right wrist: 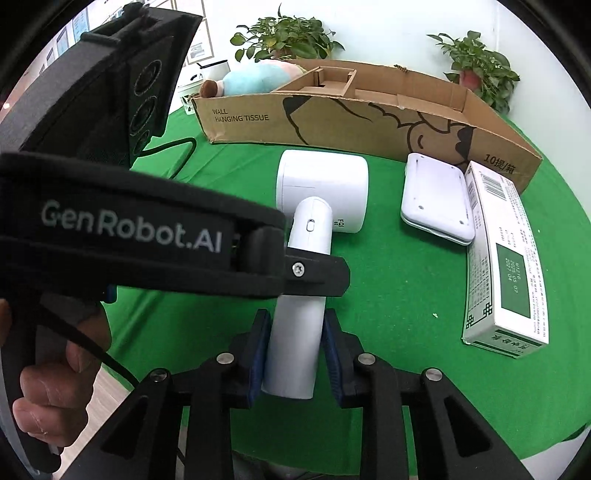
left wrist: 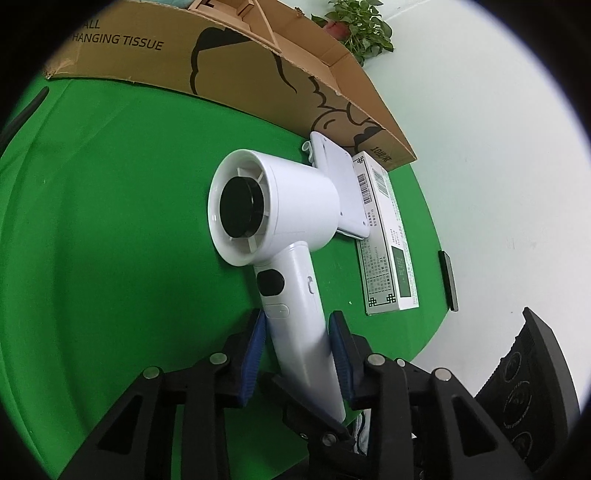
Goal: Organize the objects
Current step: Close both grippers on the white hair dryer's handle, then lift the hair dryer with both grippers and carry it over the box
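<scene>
- White dryer (left wrist: 280, 221) lies on the green bench (left wrist: 110, 221), handle base hidden behind the claws.
- Left claw (left wrist: 297, 354) and right claw (right wrist: 293, 354) both clamp its handle.
- Cardboard box (right wrist: 369, 114) behind is cut off; plants (right wrist: 284, 37) against the white wall.

wall (right wrist: 406, 33): plain white, at 12 o'clock | potted plants (right wrist: 286, 35): 2, green, against wall | table cover (right wrist: 388, 295): bright green | posters (right wrist: 199, 40): framed, at 10 o'clock | light: even, bright

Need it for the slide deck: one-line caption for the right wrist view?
Both hand-held grippers, right and left, grip a white hair dryer's handle on green cloth, by a cardboard box.
</scene>
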Available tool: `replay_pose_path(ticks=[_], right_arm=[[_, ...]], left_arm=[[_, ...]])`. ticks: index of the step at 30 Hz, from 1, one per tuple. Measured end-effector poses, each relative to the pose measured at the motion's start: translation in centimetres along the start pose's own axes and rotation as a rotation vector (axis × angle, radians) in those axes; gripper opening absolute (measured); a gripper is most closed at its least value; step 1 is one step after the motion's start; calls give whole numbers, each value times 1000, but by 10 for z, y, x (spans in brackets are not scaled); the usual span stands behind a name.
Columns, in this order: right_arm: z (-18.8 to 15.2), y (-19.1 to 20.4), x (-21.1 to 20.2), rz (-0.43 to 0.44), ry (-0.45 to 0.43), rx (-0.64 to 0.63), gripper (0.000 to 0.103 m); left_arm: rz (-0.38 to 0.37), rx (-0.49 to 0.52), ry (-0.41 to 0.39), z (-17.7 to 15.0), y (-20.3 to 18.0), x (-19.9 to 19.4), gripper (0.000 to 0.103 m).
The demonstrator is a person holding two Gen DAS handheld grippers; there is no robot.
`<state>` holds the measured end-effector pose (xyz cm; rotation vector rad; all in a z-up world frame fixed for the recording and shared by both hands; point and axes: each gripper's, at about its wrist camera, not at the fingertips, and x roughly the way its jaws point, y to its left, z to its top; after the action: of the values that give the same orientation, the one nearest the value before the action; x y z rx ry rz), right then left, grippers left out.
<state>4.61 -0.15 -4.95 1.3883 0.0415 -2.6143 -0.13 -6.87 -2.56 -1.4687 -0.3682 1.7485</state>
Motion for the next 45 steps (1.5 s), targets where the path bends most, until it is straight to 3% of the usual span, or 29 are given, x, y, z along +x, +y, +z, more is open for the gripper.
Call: replay_pose_path(ticks=[4, 12, 22, 28, 35, 45], right_arm=[[0, 2, 0, -5, -19, 13, 26], [17, 2, -37, -36, -166, 19, 26], [90, -10, -86, -69, -367, 12, 26], [131, -27, -114, -82, -450, 17, 26], [173, -42, -132, -96, -475, 7, 26], [214, -60, -132, -76, -441, 0, 26]], left_arm=[[-1, 10, -26, -1, -6, -10, 33], [7, 113, -124, 15, -41, -46, 32], [11, 261, -264, 70, -105, -104, 32], [20, 328, -304, 102, -150, -109, 32], [12, 346, -324, 145, -173, -121, 32], [30, 341, -302, 189, -179, -118, 33]])
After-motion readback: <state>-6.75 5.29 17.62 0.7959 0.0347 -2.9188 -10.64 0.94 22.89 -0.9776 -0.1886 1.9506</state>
